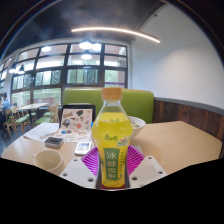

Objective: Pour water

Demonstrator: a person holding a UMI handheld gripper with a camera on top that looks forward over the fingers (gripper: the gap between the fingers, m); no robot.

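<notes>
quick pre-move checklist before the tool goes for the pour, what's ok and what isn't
1. Bottle between the tool fingers: ok, it stands centred between them.
2. Firm grip on the bottle: cannot tell, the pink pads sit close at both sides but contact is not clear.
3. Bottle upright: ok, it stands straight on the table.
4. Cap removed for pouring: not ok, the orange cap looks to be on.
5. Receiving cup in reach: ok, a paper cup stands beside the left finger.
6. Clutter nearby: not ok, a bowl and papers lie just beyond.
</notes>
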